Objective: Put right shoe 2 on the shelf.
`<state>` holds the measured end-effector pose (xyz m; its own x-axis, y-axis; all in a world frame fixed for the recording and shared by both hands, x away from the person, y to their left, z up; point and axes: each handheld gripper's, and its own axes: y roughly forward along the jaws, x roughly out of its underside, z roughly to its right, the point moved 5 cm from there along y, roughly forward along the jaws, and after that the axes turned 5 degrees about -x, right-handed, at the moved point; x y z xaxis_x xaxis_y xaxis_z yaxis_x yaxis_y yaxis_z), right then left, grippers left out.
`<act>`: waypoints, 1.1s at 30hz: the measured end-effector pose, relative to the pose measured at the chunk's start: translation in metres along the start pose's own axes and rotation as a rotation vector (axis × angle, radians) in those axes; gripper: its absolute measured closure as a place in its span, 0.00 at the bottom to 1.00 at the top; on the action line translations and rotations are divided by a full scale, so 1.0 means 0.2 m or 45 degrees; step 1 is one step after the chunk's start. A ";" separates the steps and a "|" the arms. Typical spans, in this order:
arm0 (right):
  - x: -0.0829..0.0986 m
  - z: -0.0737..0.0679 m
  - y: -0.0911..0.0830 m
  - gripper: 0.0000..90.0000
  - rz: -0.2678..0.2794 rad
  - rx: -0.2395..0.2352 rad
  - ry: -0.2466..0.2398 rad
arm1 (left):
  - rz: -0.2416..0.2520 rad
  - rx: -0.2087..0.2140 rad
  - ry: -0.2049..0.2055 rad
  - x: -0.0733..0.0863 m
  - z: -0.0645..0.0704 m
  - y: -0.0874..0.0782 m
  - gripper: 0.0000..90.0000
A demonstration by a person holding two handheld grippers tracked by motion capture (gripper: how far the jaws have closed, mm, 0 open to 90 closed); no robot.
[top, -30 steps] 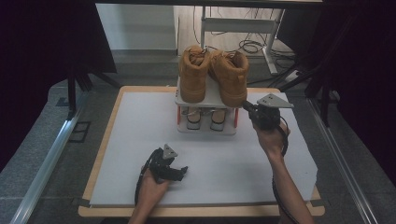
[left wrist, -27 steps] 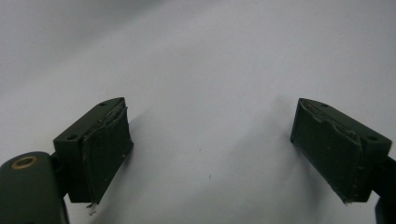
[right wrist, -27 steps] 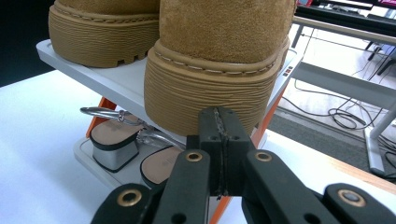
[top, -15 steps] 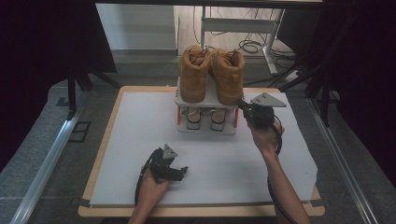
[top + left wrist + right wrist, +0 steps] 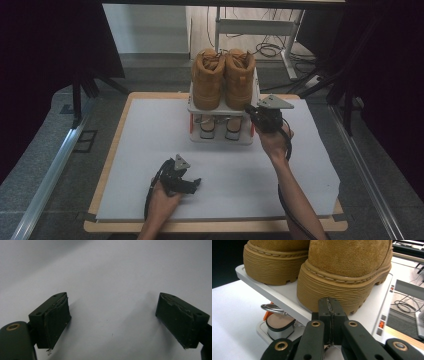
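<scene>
Right gripper [image 5: 254,116] at the front right corner of the white rack's [image 5: 250,139] top shelf, jaws pressed together with nothing between them, tips just at the toe sole of the right boot [image 5: 352,272]. 2 tan boots sit side by side on that shelf, left boot [image 5: 207,80] untouched. Left gripper [image 5: 112,320] rests on the white table sheet [image 5: 125,165], jaws spread wide, empty. Judgement: early stage, boot not yet gripped or shifted; whole handling of the boots remains
</scene>
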<state>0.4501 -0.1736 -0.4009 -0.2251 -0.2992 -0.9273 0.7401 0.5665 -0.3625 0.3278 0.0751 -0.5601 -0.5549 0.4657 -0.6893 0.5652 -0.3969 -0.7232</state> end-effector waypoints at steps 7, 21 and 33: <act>0.00 0.00 0.01 0.97 -0.003 -0.023 0.025 | -0.004 0.000 0.005 0.00 0.00 0.00 0.13; -0.01 -0.02 -0.02 0.75 -0.002 -0.046 0.021 | -0.002 -0.001 0.009 0.00 0.00 0.00 0.13; 0.00 -0.04 -0.06 0.45 0.002 -0.101 0.033 | -0.001 -0.001 0.008 0.00 0.00 0.00 0.13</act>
<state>0.4360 -0.1755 -0.3975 -0.2414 -0.2788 -0.9295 0.6880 0.6264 -0.3666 0.3279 0.0755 -0.5601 -0.5517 0.4710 -0.6883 0.5651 -0.3959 -0.7238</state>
